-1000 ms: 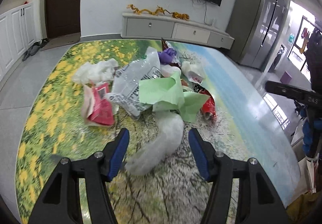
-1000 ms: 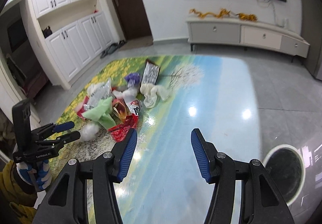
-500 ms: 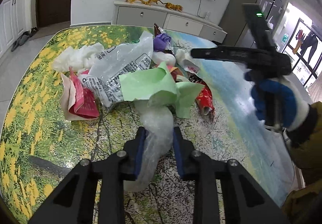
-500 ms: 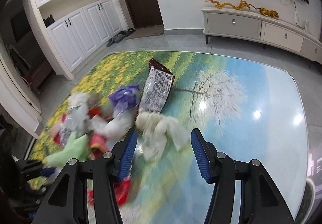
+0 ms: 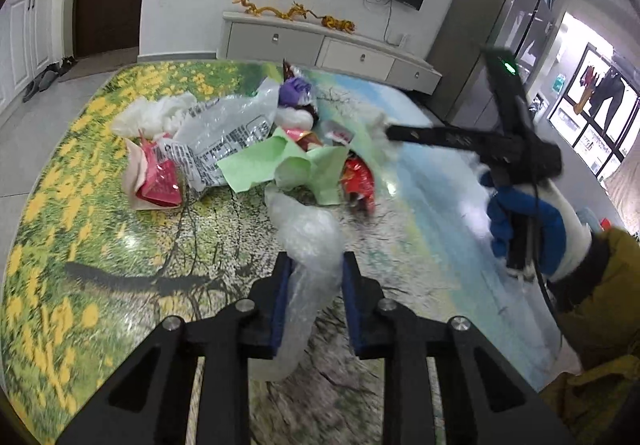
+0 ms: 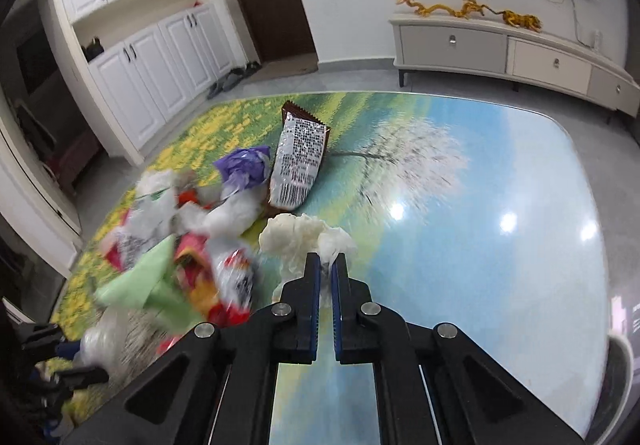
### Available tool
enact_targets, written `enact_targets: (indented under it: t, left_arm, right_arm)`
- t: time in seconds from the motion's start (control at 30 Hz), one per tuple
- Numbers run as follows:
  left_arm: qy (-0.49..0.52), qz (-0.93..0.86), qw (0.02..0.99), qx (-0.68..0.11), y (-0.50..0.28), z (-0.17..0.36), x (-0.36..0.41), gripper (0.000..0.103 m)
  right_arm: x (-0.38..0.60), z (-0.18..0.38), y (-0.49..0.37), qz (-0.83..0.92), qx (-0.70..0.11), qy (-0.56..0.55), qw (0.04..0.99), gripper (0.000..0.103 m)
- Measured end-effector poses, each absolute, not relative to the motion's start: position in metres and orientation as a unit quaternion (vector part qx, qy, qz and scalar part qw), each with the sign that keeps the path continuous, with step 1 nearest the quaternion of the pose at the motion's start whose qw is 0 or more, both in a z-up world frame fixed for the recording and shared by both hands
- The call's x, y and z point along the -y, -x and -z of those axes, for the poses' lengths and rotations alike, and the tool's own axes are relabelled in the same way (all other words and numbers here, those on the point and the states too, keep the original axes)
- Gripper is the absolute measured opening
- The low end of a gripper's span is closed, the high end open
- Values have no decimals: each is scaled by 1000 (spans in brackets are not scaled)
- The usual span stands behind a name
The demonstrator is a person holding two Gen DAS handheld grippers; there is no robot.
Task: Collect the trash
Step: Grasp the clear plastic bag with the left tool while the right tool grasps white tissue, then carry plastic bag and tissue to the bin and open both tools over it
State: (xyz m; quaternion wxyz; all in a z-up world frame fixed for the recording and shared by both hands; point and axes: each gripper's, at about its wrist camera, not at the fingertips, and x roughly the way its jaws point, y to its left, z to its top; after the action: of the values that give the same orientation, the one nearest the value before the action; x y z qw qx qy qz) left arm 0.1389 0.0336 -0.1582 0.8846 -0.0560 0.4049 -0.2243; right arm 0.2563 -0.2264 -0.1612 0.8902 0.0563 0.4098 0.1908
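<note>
Crinkled clear plastic, a long bubbly bag [image 5: 308, 245], is sitting pinched between the blue pads of the left gripper [image 5: 313, 273], whose jaws are closed onto it. Its lower end is trailing down behind the black gripper frame, so its full length is hidden.

Just beyond it, the trash pile is lying on a glossy table [image 5: 80, 245] printed with yellow flowers, a blossoming tree and blue sky. A folded sheet of pale green paper [image 5: 260, 163] is covering part of a silvery printed wrapper [image 5: 224, 137]. A red and pink packet [image 5: 158, 181] is lying at the pile's left edge, crumpled white tissue [image 5: 156, 115] behind it, and a shiny red wrapper [image 5: 358, 181] to the right of the green paper. A small purple wad [image 5: 296, 91] is sitting at the back.

From the right wrist view, the near-left part of the pile is smeared by motion blur and hard to make out. The right gripper [image 6: 326, 269] is nearly closed, its pads nipping the edge of a soft, crumpled white wad [image 6: 296, 241] that is resting on the blue part of the table. Behind that wad, a flat snack packet [image 6: 298, 161], silver with small black print and a brown serrated top, is lying beside the purple wad.

In the left wrist view, the right gripper's tips are blurred, so the white wad there is only a faint smear.
</note>
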Motion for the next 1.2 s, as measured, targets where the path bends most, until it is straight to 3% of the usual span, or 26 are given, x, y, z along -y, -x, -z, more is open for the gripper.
enact_targets:
  t: [0.53,0.87,1.2]
  left_arm:
    - [-51,242,915,-320,-70,69,27,23]
    - [-110,337,878,-321,-96,60,124,23]
    - [-164,425,815,-358,-146,75,273,23]
  right_arm:
    - [340,82,-80,-159,-270,-137,940,5]
    - [442,108,-26,-20,-263,-195,945,5]
    - [532,157,-45,81,-298,-242,920,6]
